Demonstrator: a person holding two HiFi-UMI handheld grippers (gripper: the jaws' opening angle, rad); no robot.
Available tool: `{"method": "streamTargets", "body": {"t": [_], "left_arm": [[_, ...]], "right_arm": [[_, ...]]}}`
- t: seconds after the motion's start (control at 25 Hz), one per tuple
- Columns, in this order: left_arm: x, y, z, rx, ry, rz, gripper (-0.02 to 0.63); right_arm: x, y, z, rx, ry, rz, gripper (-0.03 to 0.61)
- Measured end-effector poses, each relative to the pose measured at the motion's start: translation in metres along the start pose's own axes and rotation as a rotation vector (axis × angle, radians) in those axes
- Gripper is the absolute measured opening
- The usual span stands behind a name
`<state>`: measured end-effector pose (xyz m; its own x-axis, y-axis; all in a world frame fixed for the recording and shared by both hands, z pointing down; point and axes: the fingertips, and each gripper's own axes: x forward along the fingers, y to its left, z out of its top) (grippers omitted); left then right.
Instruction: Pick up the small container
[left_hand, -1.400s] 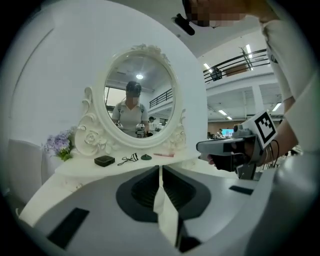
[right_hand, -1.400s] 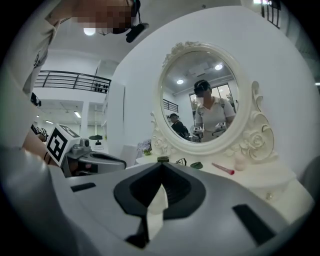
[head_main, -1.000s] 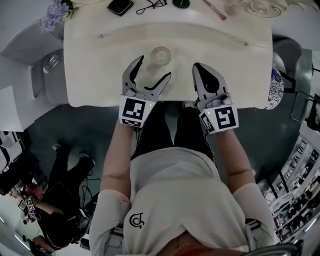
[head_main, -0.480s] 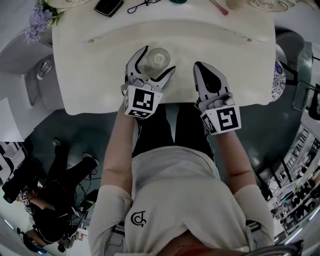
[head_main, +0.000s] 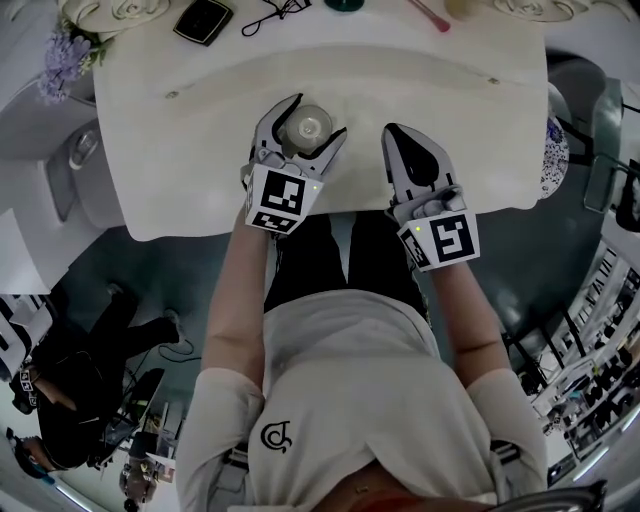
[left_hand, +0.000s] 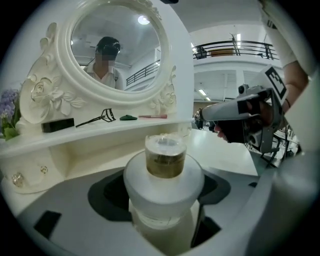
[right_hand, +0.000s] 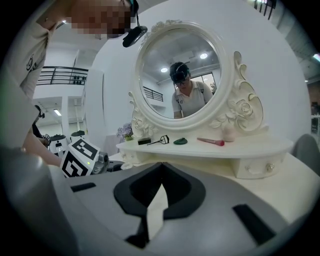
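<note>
The small container (left_hand: 164, 172), a frosted white jar with a narrower cap, stands upright on the pale bench (head_main: 190, 140) near its front edge; the left hand-held gripper (head_main: 316, 118) has a jaw on either side of it, spread wide and closing in, not clearly pressing; the right hand-held gripper (right_hand: 160, 167) sits just to the right over the bench, jaws pressed together on nothing; an ornate mirror (right_hand: 176, 75) stands behind.

Grey left tool (head_main: 315, 118), white logo shirt (head_main: 360, 380)
</note>
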<state>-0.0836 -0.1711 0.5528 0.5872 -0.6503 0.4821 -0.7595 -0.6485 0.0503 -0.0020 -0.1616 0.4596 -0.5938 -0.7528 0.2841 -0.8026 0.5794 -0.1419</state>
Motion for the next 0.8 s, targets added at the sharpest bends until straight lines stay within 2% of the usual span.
{"method": "streamTargets", "body": {"t": [0.6,0.8], "left_arm": [[-0.004,-0.002,-0.001,0.005,0.014,0.023,0.353],[-0.021,-0.003,0.014,-0.004,0.003,0.032,0.353]], "right_arm": [[-0.009,-0.007,0.008,-0.017,-0.002,-0.022,0.008],[-0.016,-0.002,0.018,-0.035,-0.016,-0.028,0.007]]}}
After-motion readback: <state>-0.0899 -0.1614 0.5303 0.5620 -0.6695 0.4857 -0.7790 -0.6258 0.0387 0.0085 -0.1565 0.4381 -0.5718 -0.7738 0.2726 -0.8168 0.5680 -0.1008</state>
